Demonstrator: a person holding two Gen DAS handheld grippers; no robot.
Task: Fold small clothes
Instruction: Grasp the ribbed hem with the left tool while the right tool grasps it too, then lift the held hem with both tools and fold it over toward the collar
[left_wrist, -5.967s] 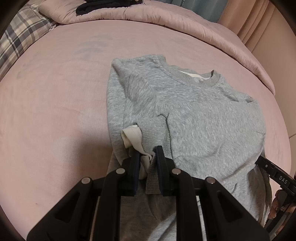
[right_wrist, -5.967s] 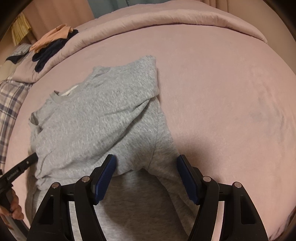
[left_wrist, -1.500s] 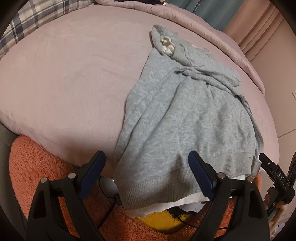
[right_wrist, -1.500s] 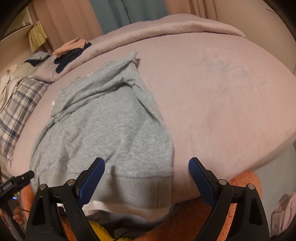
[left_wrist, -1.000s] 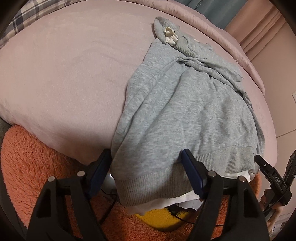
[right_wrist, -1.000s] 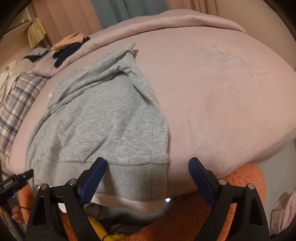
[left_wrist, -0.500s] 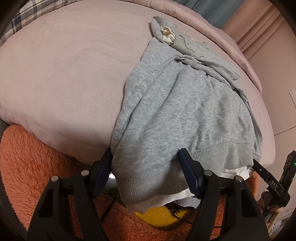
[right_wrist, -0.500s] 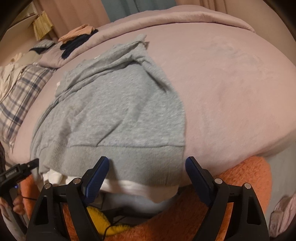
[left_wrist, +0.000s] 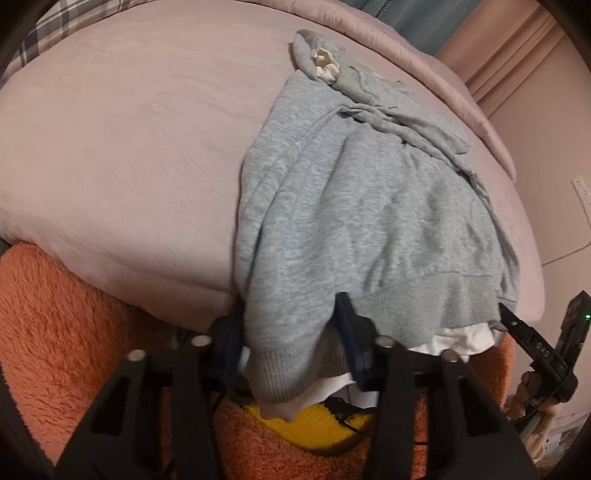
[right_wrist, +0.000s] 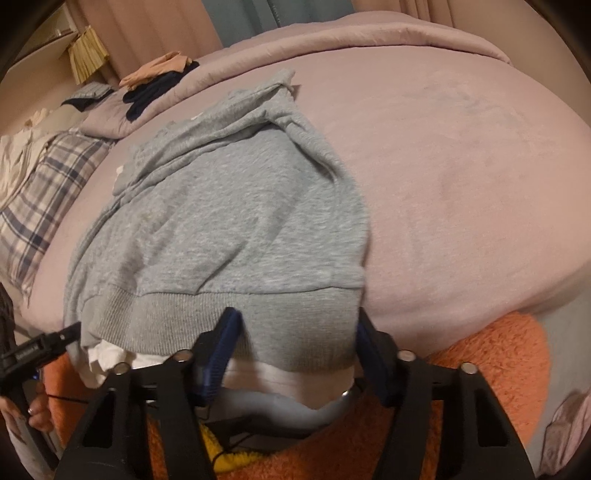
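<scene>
A grey sweatshirt (left_wrist: 369, 206) (right_wrist: 240, 221) lies on the pink bed (left_wrist: 129, 129), sleeves folded in, with its ribbed hem and a white inner layer (left_wrist: 461, 339) hanging over the near edge. My left gripper (left_wrist: 290, 336) is at the hem's left corner. Its jaws are closing, and the fabric bunches up between the pads. At the hem's right corner my right gripper (right_wrist: 295, 347) is closing too, with the ribbed band bulging between its blue pads. Each gripper's tip shows at the edge of the other wrist view.
An orange shaggy rug (left_wrist: 74, 332) (right_wrist: 498, 362) with a yellow patch (left_wrist: 314, 421) lies below the bed edge. At the far side are a plaid pillow (right_wrist: 48, 192), a rolled-back quilt (right_wrist: 369, 33) and a small pile of clothes (right_wrist: 159, 77).
Both grippers' jaws have narrowed from wide open onto the hem corners, gathering the fabric between them. The hands have hardly shifted.
</scene>
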